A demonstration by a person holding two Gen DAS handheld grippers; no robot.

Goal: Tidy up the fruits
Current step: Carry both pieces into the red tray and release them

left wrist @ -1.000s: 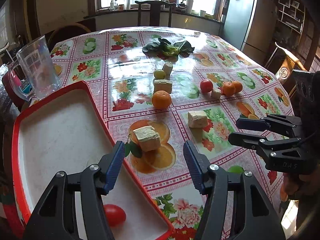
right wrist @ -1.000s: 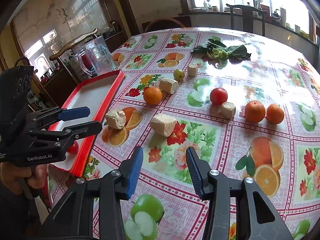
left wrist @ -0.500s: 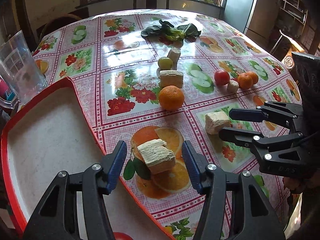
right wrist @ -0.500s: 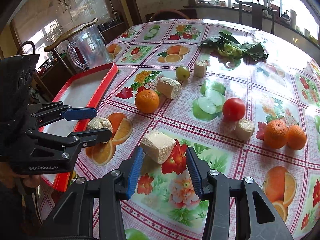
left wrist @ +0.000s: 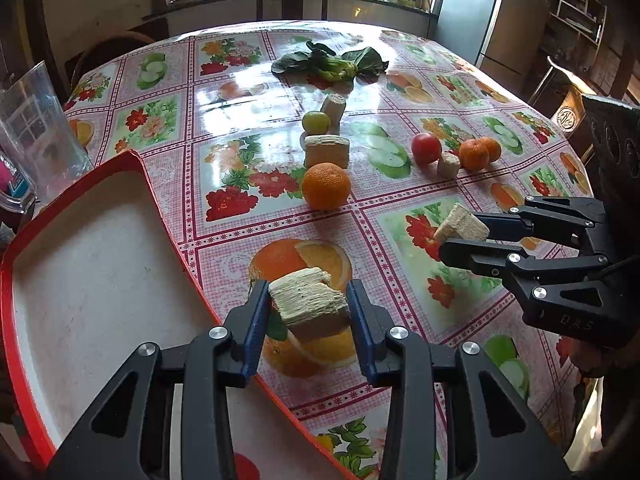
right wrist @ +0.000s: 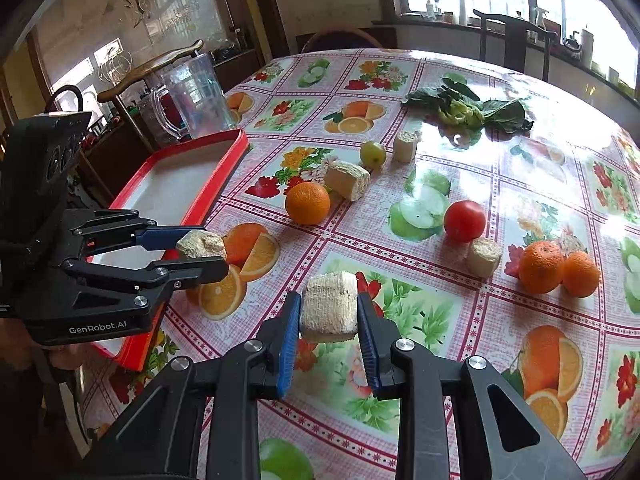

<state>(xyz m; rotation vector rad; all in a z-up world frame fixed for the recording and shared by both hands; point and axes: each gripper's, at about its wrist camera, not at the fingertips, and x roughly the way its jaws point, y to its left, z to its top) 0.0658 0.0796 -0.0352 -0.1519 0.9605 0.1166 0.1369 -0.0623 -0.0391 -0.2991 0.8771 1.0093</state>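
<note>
My left gripper (left wrist: 307,292) has its jaws closing, and its blue pads press both sides of a beige fibrous chunk (left wrist: 308,306) beside the red tray (left wrist: 24,240). The right wrist view shows that same gripper (right wrist: 202,254) with its chunk (right wrist: 200,242) at the tray's corner. My right gripper (right wrist: 328,300) is shut on a second beige chunk (right wrist: 330,308) over the tablecloth. An orange (left wrist: 326,186), a tomato (left wrist: 426,149), two small oranges (left wrist: 474,154) and a green fruit (left wrist: 316,122) lie farther back. A red fruit (left wrist: 244,466) peeks out in the tray.
Three more beige chunks (left wrist: 326,150) (left wrist: 334,106) (left wrist: 447,165) lie among the fruit. Leafy greens (left wrist: 332,65) sit at the far side. A clear pitcher (left wrist: 36,128) stands left, behind the tray. The tablecloth carries printed fruit pictures.
Both grippers moved forward over the two nearest beige chunks and their jaws narrowed from wide open to pressing on them.
</note>
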